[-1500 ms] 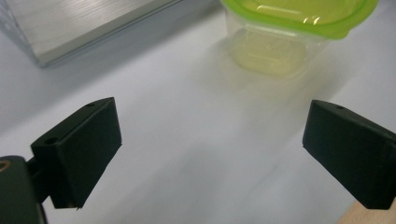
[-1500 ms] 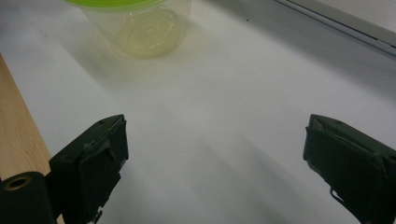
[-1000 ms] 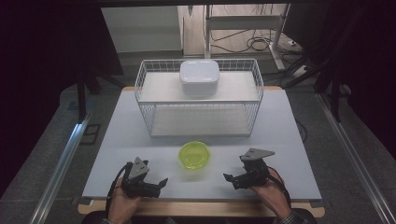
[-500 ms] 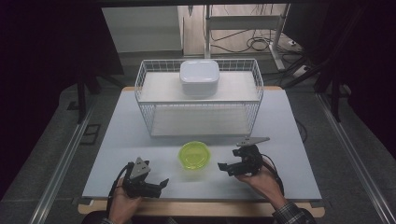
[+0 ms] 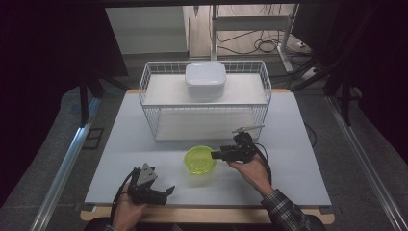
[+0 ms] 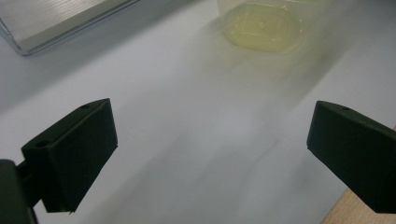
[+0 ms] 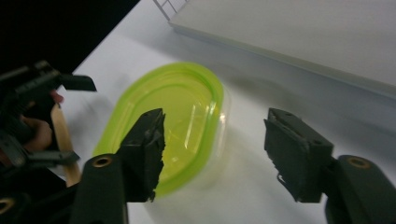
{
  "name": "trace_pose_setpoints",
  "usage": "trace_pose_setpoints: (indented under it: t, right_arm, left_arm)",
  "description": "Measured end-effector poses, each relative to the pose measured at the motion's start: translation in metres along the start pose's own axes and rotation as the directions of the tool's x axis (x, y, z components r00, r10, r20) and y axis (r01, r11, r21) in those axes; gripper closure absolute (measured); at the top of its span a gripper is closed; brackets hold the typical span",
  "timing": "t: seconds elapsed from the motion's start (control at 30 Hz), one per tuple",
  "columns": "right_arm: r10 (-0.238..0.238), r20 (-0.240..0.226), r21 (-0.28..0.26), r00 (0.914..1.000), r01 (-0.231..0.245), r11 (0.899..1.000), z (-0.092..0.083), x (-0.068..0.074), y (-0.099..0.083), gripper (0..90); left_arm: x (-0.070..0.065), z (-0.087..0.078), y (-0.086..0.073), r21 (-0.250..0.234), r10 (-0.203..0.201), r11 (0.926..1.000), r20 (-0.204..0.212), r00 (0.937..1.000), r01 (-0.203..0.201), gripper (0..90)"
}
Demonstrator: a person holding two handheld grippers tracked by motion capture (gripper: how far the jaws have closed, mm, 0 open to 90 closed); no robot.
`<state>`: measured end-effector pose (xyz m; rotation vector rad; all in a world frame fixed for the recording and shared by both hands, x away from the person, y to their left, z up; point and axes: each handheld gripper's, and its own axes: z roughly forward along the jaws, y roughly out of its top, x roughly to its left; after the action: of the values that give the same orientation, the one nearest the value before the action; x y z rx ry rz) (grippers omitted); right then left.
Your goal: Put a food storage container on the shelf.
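Where the high view looks down on the white table [image 5: 144,144], the right gripper [image 5: 217,154] reaches the right rim of the green bowl [image 5: 200,161], which sits in front of the wire basket [image 5: 207,101] holding a white box [image 5: 206,79]; the left gripper [image 5: 166,192] rests near the front edge. In the left gripper view, its jaws stand wide apart over bare table. In the right gripper view, the released jaws straddle the bowl's rim.
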<state>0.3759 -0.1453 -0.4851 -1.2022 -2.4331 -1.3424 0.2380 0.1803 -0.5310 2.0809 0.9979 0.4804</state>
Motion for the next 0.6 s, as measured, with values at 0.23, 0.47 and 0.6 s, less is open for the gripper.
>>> trace_pose_setpoints:
  t: [0.23, 0.47, 0.6]
  right_arm:
    - [0.099, -0.037, 0.051, 0.9944, -0.097, 0.994, 0.015, -0.008, 0.005, 53.7]
    - [0.195, -0.105, 0.077, 0.9751, -0.188, 0.979, 0.021, -0.019, 0.004, 66.7]
    - [0.220, -0.123, 0.087, 0.9676, -0.211, 0.974, 0.022, -0.020, 0.005, 77.5]
  left_arm:
    - [0.000, 0.000, 0.000, -0.001, 0.002, 1.0000, 0.000, 1.0000, -0.002, 1.4]
    - [-0.001, 0.001, 0.000, 0.004, 0.010, 0.9999, 0.004, 0.9999, -0.010, 1.4]
    - [-0.001, 0.001, 0.000, 0.002, 0.012, 0.9999, 0.003, 0.9999, -0.012, 1.6]
